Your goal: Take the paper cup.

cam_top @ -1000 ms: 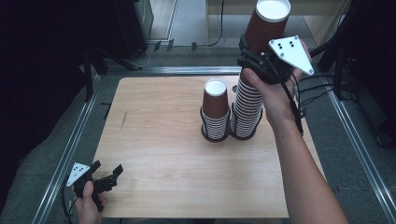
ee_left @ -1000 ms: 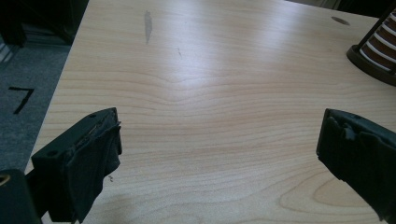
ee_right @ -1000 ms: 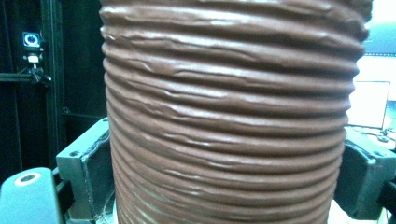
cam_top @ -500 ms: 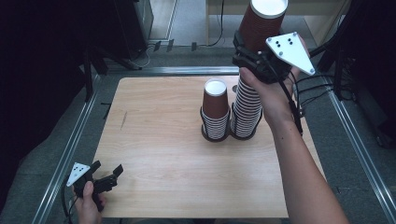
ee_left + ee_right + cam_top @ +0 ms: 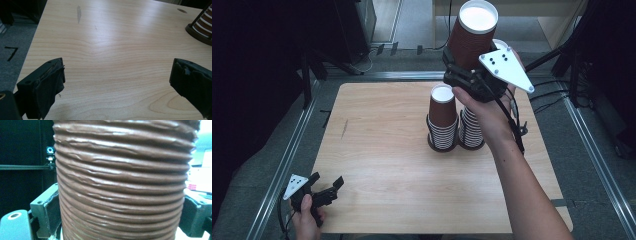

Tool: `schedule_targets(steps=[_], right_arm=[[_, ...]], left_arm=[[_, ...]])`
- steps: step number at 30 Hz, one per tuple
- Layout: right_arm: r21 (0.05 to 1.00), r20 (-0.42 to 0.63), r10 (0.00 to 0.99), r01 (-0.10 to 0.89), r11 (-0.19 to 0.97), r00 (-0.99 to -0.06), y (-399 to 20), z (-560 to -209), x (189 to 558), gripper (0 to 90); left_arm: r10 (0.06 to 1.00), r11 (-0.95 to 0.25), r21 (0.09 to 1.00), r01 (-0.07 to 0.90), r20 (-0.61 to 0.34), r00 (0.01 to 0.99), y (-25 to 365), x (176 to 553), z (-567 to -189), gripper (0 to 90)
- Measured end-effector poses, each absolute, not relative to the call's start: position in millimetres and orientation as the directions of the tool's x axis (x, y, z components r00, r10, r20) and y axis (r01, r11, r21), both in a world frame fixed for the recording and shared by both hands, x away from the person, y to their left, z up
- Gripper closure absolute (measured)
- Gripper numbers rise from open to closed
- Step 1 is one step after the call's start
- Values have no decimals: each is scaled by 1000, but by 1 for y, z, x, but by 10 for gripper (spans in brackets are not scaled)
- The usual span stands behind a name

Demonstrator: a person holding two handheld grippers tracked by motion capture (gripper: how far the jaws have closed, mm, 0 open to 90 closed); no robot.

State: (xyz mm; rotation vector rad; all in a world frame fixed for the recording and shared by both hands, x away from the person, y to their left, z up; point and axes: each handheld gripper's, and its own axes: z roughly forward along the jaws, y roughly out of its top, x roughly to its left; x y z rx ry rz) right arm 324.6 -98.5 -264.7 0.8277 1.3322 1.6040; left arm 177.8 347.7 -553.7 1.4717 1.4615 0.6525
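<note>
My right gripper [image 5: 460,75] is shut on a brown ribbed paper cup [image 5: 472,32] and holds it upright in the air, above and a little behind two cup stacks. In the right gripper view the cup [image 5: 122,182] sits between the two black pads [image 5: 51,215]. The shorter stack [image 5: 443,120] stands on the wooden table [image 5: 382,150], topped by a cup with a white inside. The taller stack [image 5: 471,131] stands just to its right, partly hidden by the hand. My left gripper [image 5: 328,189] rests open at the table's near left corner with nothing between its jaws [image 5: 117,82].
A metal rail frame [image 5: 287,160] runs round the table. Dark equipment and cables lie on the floor behind and to the right. In the left gripper view, the base of a stack [image 5: 200,27] shows at the far right.
My right gripper has carried the brown cup to the left and slightly up, from over the taller stack toward the shorter one. The left gripper has stayed still.
</note>
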Motion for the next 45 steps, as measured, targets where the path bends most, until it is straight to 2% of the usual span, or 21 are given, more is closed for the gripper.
schedule_targets(steps=[12,29,45], right_arm=[[985,-51,913,-172,-22,-405,-102,-286,313,105],[992,-51,882,-128,-10,-468,-94,-316,288,105],[996,-31,905,-86,-6,-424,-120,-355,274,105]], left_arm=[[961,143,872,468,-236,147,348,178,-554,4],[959,151,871,467,-244,145,348,178,-554,3],[963,137,876,462,-227,147,347,177,-554,4]])
